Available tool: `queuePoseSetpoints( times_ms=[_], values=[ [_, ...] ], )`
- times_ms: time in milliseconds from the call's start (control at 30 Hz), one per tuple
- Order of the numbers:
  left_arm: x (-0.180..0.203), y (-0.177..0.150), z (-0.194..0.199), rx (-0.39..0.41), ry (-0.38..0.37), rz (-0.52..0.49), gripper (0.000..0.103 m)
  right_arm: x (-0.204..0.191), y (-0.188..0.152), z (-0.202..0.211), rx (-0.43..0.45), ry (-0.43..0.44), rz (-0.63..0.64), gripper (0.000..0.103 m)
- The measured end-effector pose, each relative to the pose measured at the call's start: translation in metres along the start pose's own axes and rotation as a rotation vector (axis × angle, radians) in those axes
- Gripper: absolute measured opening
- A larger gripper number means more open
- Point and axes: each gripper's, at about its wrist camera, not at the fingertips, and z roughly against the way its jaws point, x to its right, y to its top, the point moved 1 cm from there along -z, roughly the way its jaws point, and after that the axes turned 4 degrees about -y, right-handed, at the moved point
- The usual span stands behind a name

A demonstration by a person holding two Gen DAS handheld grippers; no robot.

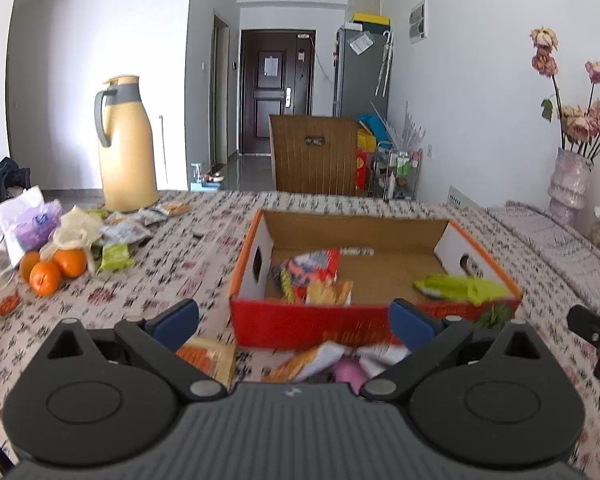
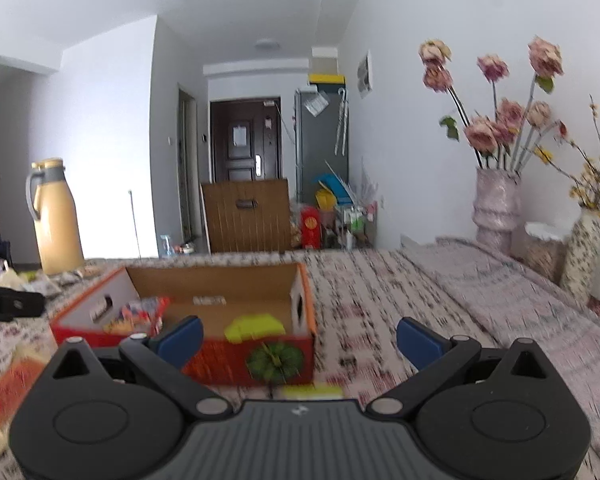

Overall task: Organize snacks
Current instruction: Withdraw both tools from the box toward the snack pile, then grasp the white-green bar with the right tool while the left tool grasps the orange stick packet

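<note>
The jaws of the left gripper [image 1: 294,322] stand wide apart with nothing between them, poised over loose snack packets [image 1: 324,360] that lie on the patterned-cloth bench [image 1: 172,280] just in front of the shallow red-and-orange cardboard box [image 1: 312,322]. The jaws of the right gripper [image 2: 298,338] are likewise spread and empty, hanging beside the box's near right corner, above bare cloth.

Inside the box lie a red-and-orange crinkled snack bag [image 1: 312,268], a smaller orange packet [image 1: 330,292] against the near wall, and a lime-green wrapper [image 1: 460,286] toward the right end. A yellow-green packet [image 2: 312,391], blurred and hard to make out, seems to lie on the bench just outside the box front.

Well to the left sit three oranges [image 1: 52,270], a green packet [image 1: 114,258], more scattered wrappers [image 1: 132,224] and a purple tissue pack [image 1: 32,224], with a tall cream-coloured thermos jug with grey handle [image 1: 124,144] behind them. A pale textured vase of dried pink roses [image 2: 496,208] stands at the bench's far right.
</note>
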Motion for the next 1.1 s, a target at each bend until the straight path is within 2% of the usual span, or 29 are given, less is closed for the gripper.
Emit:
queuePoseSetpoints(
  times_ms=[333,467,700,933,1000,1067,1100],
  values=[
    [-0.03,-0.049,0.011,-0.079,0.011,0.027,0.103,0.026,-0.062,0.011,-0.156,-0.046,0.009,0.103],
    [-0.033,-0.063,0.013,-0.111,-0.008,0.036,0.103,0.032,-0.075,0.013,-0.191,-0.049,-0.006,0.103],
    [-0.031,-0.067,0.011,-0.122,-0.011,0.027,0.103,0.031,-0.072,0.0,-0.205,-0.057,0.034,0.103],
    [-0.031,-0.069,0.01,-0.132,-0.009,0.03,0.103,0.029,-0.061,-0.039,-0.272,-0.062,0.113,0.101],
    [-0.03,-0.069,0.01,-0.132,-0.01,0.028,0.103,0.027,-0.06,-0.052,-0.3,-0.052,0.133,0.097],
    [-0.029,-0.069,0.01,-0.131,-0.014,0.024,0.103,0.025,-0.06,-0.062,-0.32,-0.045,0.14,0.087],
    [-0.028,-0.069,0.009,-0.132,-0.014,0.022,0.103,0.025,-0.059,-0.067,-0.329,-0.035,0.14,0.086]
  ],
)
